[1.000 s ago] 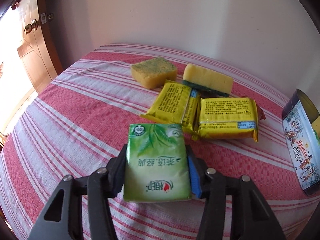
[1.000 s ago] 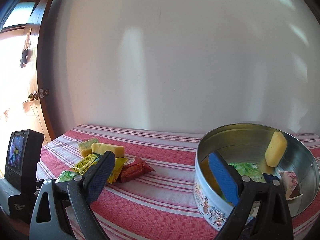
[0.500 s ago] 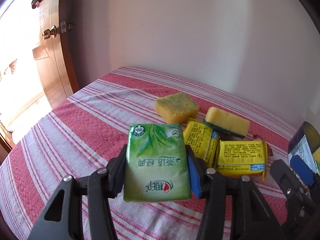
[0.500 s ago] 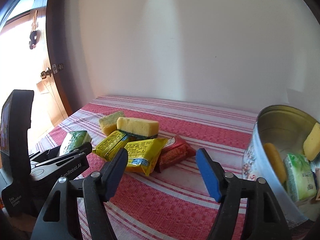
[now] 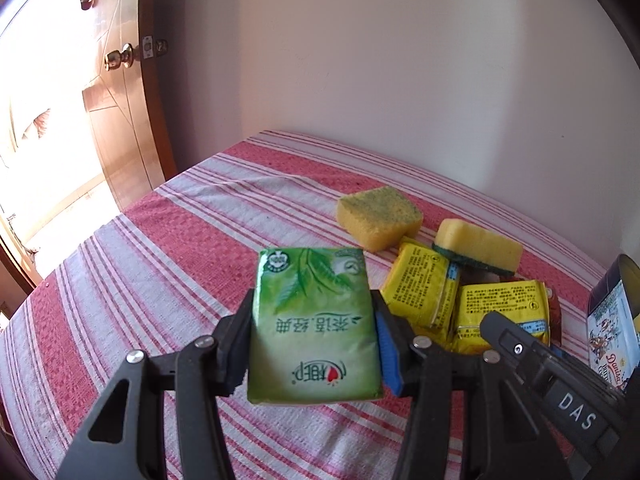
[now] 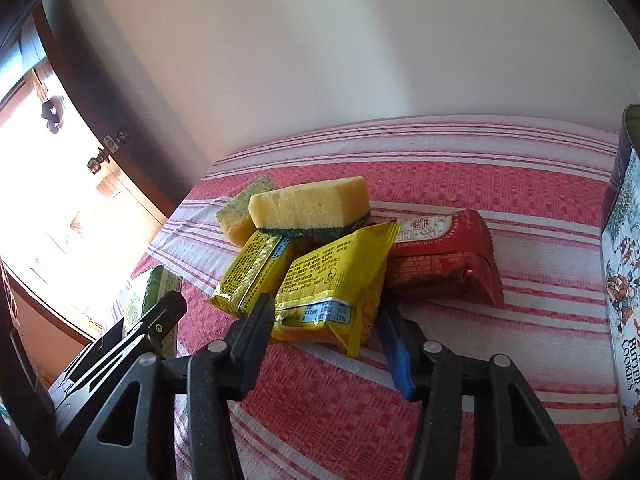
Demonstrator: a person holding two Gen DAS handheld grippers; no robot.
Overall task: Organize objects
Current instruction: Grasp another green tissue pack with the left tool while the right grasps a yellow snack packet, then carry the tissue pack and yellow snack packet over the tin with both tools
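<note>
Left tool [image 5: 314, 344] clamped on soft green tissue pack [image 5: 312, 320], right tool [image 6: 326, 334] closing, jaws apart around crinkly yellow foil packet [image 6: 336, 280], above striped red cloth worktop [image 6: 480, 184]

"BUTTER COOKIES" is printed on the side of the round tin [image 6: 624, 280]; in the left wrist view "Danisa" is read on the same tin [image 5: 610, 336]. "DAS" is marked in white on the black right tool [image 5: 576, 416]. Chinese characters are printed upside down on the green packet [image 5: 314, 320]; the small print on the yellow packets [image 6: 332, 280] cannot be read.
</note>
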